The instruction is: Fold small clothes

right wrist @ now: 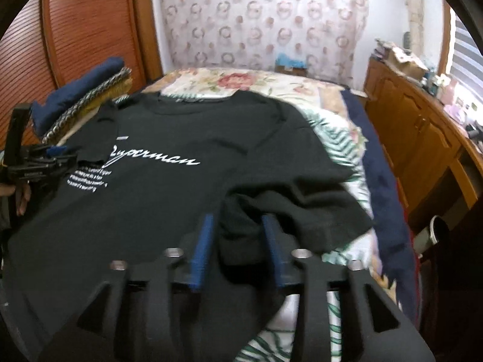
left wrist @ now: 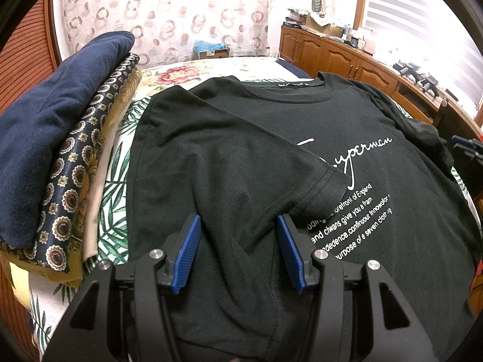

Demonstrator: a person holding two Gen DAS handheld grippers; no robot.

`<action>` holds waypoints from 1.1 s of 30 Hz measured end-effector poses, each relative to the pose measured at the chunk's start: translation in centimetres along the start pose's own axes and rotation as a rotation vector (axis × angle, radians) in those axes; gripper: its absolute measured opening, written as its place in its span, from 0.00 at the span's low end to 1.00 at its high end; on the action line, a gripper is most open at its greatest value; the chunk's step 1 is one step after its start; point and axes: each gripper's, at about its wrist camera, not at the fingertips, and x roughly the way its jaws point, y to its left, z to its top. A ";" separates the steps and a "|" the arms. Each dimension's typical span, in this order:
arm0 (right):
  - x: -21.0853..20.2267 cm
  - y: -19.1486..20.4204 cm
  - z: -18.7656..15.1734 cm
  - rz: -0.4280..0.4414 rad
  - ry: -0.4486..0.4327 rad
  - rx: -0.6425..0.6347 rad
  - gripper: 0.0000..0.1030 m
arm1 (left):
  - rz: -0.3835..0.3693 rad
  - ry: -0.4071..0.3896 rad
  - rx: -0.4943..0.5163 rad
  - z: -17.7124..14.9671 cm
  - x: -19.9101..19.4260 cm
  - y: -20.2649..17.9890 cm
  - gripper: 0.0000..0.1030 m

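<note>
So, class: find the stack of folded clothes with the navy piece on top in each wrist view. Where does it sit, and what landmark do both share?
Left wrist view: the stack of folded clothes fills the left side, beside the black T-shirt.
Right wrist view: small, at upper left, beyond the shirt's far corner.
Shared landmark: the white "Superman" print.

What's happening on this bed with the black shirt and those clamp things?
A person is folding a black T-shirt spread on the flowered bed, with a two-finger gripper in each hand. The left sleeve is already folded in over the white lettering, and the left gripper hangs open above it. The right gripper is open around the bunched right sleeve, which is not folded flat yet. A stack of folded clothes sits beside the shirt.
</note>
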 end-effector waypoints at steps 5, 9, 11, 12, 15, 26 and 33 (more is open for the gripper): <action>-1.9 -3.2 0.0 -0.089 -0.041 0.057 0.52 | 0.010 0.007 -0.003 0.0 -0.2 -0.2 0.50; 0.2 -6.7 0.1 -0.137 0.012 0.124 0.52 | -0.008 -0.051 -0.025 -0.1 -1.9 0.0 0.50; 1.5 -7.7 0.0 -0.142 0.046 0.149 0.52 | -0.019 -0.086 -0.021 0.0 -3.2 -0.3 0.50; 2.4 -8.1 -0.1 -0.141 0.066 0.162 0.52 | -0.017 -0.106 -0.018 0.1 -4.0 -0.5 0.50; 3.7 -8.8 -0.5 -0.150 0.099 0.175 0.51 | -0.012 -0.154 -0.006 0.4 -6.1 -1.3 0.50; 2.3 -6.7 0.9 -0.154 0.020 0.049 0.02 | -0.012 -0.239 -0.012 0.4 -9.1 -2.2 0.50; -0.2 -2.3 6.0 -0.037 -0.102 -0.017 0.02 | -0.018 -0.242 -0.026 0.0 -9.1 -2.1 0.50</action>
